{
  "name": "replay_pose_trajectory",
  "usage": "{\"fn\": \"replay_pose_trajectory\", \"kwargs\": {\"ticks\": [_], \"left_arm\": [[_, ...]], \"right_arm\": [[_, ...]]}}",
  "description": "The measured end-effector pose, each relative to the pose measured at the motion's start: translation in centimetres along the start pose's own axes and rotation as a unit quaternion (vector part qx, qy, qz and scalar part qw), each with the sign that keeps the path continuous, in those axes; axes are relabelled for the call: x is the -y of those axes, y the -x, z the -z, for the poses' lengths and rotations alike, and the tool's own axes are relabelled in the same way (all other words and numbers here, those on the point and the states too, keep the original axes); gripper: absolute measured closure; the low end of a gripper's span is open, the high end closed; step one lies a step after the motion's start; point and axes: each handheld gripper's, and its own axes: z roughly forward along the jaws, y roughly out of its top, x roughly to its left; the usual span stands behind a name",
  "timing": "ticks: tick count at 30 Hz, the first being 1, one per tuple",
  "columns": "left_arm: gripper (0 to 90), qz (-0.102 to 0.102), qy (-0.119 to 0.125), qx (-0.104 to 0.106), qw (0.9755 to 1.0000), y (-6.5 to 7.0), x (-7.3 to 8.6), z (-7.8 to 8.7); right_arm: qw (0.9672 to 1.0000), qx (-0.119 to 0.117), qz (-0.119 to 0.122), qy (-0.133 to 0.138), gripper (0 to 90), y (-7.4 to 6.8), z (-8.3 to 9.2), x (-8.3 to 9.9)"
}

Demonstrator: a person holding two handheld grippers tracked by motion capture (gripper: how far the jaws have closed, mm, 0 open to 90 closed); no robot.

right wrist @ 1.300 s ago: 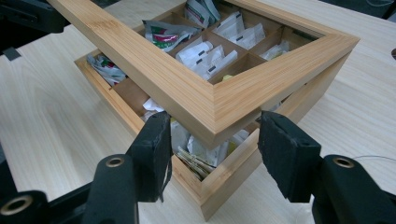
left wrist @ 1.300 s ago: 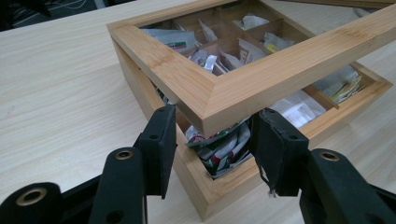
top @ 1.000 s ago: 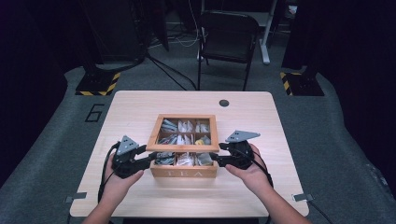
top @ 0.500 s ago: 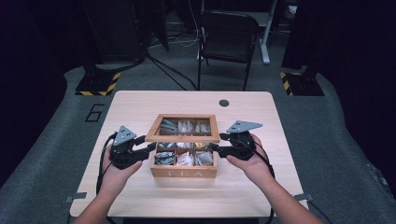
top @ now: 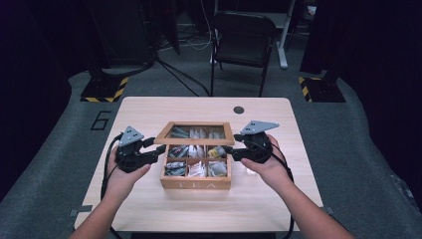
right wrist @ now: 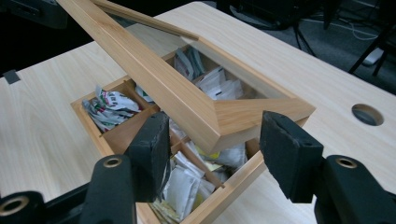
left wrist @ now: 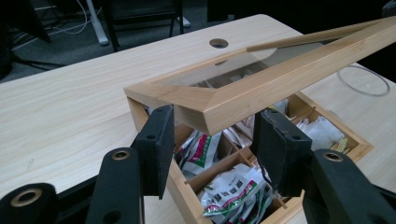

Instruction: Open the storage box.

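A wooden tea box (top: 195, 185) stands mid-table, its compartments full of tea bags (top: 196, 169). Its glass-paned lid (top: 195, 142) is tilted up at the front on its rear hinges. My left gripper (top: 160, 148) comes in from the left, and the lid's front-left corner (left wrist: 205, 109) is wedged between its pads. That left gripper (left wrist: 215, 114) has just been opening a little, with the corner still between the jaws. My right gripper (top: 230, 149) holds the front-right corner (right wrist: 243, 116) the same way, and that gripper (right wrist: 215, 119) has kept its width.
The light wood table (top: 149, 109) has a round cable hole (top: 239, 110) behind the box. A clear round dish (left wrist: 363, 80) lies on the table to the right of the box. A dark chair (top: 244, 35) and floor cables are beyond the far edge.
Both hands have risen and the lid's front edge has swung up with them, showing more of the tea bags. The box itself has stayed put.
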Motion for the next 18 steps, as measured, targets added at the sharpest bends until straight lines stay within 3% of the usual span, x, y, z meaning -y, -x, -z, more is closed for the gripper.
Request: {"fn": "replay_pose_trajectory", "kwargs": {"ticks": [5,9,18], "left_arm": [[49.3,-0.006,0.006,0.009,0.9999,-0.5,-0.9,0.1],[49.3,-0.003,0.004,0.014,0.9999,-0.8,-1.5,0.0],[50.0,-0.004,0.018,0.006,0.9998,-1.2,-3.1,-0.2]], "right_arm": [[1.0,0.002,0.006,0.004,43.5,0.3,-0.1,-0.8],[0.9997,0.008,0.025,0.004,43.4,0.5,-0.3,-1.4],[0.9987,0.023,0.044,0.007,44.7,1.3,-0.8,-2.3]]}}
